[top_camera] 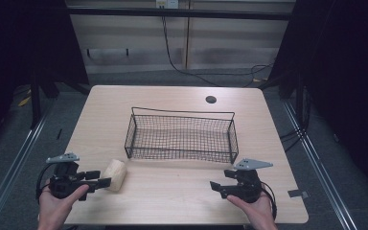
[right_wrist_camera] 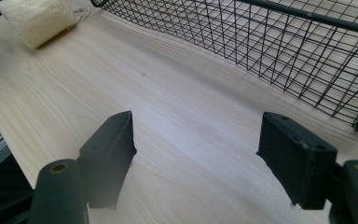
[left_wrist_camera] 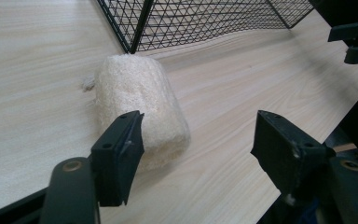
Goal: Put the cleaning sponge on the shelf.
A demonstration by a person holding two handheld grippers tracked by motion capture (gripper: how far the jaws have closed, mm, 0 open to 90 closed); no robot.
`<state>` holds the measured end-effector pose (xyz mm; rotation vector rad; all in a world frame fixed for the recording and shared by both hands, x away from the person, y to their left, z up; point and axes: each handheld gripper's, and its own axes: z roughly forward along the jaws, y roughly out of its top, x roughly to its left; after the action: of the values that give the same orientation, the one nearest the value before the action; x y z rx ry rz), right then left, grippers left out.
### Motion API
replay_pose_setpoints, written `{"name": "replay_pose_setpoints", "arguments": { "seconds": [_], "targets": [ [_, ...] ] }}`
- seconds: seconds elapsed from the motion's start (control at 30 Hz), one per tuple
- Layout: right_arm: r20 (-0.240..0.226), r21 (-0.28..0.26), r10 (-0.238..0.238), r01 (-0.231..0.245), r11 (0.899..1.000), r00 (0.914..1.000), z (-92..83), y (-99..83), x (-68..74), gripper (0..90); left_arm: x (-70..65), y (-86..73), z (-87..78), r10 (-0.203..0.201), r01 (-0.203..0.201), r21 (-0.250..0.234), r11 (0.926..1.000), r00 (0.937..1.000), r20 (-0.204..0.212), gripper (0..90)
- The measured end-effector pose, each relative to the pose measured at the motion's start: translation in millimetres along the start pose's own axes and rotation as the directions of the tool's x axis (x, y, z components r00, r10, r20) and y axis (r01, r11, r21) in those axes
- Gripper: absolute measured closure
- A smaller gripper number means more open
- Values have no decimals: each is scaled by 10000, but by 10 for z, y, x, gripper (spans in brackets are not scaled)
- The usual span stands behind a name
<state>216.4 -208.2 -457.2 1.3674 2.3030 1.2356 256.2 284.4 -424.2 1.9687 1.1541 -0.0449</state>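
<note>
A pale loofah sponge lies on the light wood worktop, just outside the wire basket's near left corner. The left gripper reaches it with jaws apart, one jaw beside the sponge; the right gripper waits open nearby. An off-centre squeeze could roll the soft sponge away. Dark curtains flank the grey-floored room.

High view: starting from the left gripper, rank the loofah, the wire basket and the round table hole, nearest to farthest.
From the left gripper:
1. Loofah, right at its jaws.
2. Wire basket, mid-table, beyond the loofah.
3. Table hole, near the far edge.
</note>
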Motion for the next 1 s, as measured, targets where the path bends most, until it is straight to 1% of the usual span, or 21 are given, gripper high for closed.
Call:
{"name": "replay_pose_setpoints", "arguments": {
  "seconds": [0.13, 0.23, 0.27, 0.3, 0.37, 0.4, 0.47, 0.5, 0.57, 0.6, 0.63, 0.67, 0.7, 0.73, 0.77, 0.8, 0.83, 0.87, 0.9, 0.93, 1.0],
  "targets": [
    [-40, 28, -29, 29, 10000, 10000, 7, -1, 7, 267, -4, 83, 8, 123, -117, 417, 9991, 9998, -165, 288],
    [-114, 84, 1, 0, 10000, 9999, 13, -3, 7, 265, -14, 151, 18, 159, -126, 724, 9973, 9989, -446, 250],
    [-116, 95, 3, -2, 10000, 9999, 14, -3, 7, 265, -12, 169, 16, 255, -214, 864, 9960, 9986, -465, 245],
    [-115, 109, -16, 17, 9999, 9999, 17, -3, 8, 264, -15, 191, 20, 274, -220, 1014, 9946, 9982, -525, 224],
    [-158, 155, 21, -19, 9999, 9999, 17, -3, 11, 264, -25, 242, 21, 361, -278, 1198, 9924, 9970, -681, 215],
    [-162, 155, 13, -10, 9999, 9999, 20, -4, 10, 263, -25, 285, 27, 311, -219, 1421, 9896, 9975, -629, 203],
    [-196, 188, 44, -40, 9998, 9998, 21, -4, 14, 263, -33, 329, 34, 379, -250, 1613, 9866, 9962, -778, 194],
    [-189, 186, 19, -16, 9998, 9998, 21, -4, 14, 263, -32, 362, 39, 420, -272, 1782, 9836, 9959, -796, 195],
    [-207, 189, 16, -12, 9998, 9998, 20, -4, 14, 263, -31, 375, 44, 406, -258, 1870, 9820, 9963, -761, 193],
    [-213, 195, 22, -18, 9998, 9998, 20, -4, 14, 262, -31, 411, 53, 462, -283, 2152, 9762, 9958, -789, 192],
    [-217, 204, 40, -35, 9998, 9998, 20, -4, 15, 261, -31, 411, 53, 462, -283, 2152, 9762, 9958, -789, 192],
    [-217, 204, 40, -35, 9998, 9998, 20, -4, 15, 261, -36, 430, 58, 524, -313, 2250, 9739, 9947, -885, 192],
    [-224, 212, 38, -34, 9998, 9997, 20, -4, 14, 261, -43, 466, 78, 566, -322, 2514, 9674, 9943, -905, 193],
    [-224, 212, 38, -34, 9998, 9997, 20, -4, 14, 261, -43, 466, 78, 566, -322, 2514, 9674, 9943, -905, 196],
    [-226, 199, 22, -18, 9998, 9997, 22, -4, 12, 261, -46, 485, 91, 572, -318, 2641, 9640, 9944, -891, 196],
    [-235, 208, 43, -38, 9998, 9997, 23, -4, 13, 261, -45, 497, 101, 531, -272, 2794, 9598, 9949, -853, 196],
    [-230, 250, 73, -67, 9997, 9997, 21, -5, 16, 260, -40, 520, 125, 547, -246, 2980, 9542, 9942, -931, 195],
    [-230, 250, 73, -67, 9997, 9997, 21, -5, 16, 260, -40, 520, 125, 547, -246, 2980, 9542, 9942, -931, 192],
    [-231, 244, 69, -63, 9997, 9997, 22, -5, 16, 260, -33, 535, 136, 550, -226, 3190, 9475, 9941, -930, 192],
    [-249, 266, 110, -103, 9996, 9996, 21, -5, 18, 259, -27, 544, 147, 499, -181, 3319, 9431, 9949, -875, 176],
    [-252, 281, 114, -107, 9995, 9996, 22, -6, 18, 259, -2, 565, 172, 419, -96, 3449, 9386, 9954, -866, 176]
  ]
}}
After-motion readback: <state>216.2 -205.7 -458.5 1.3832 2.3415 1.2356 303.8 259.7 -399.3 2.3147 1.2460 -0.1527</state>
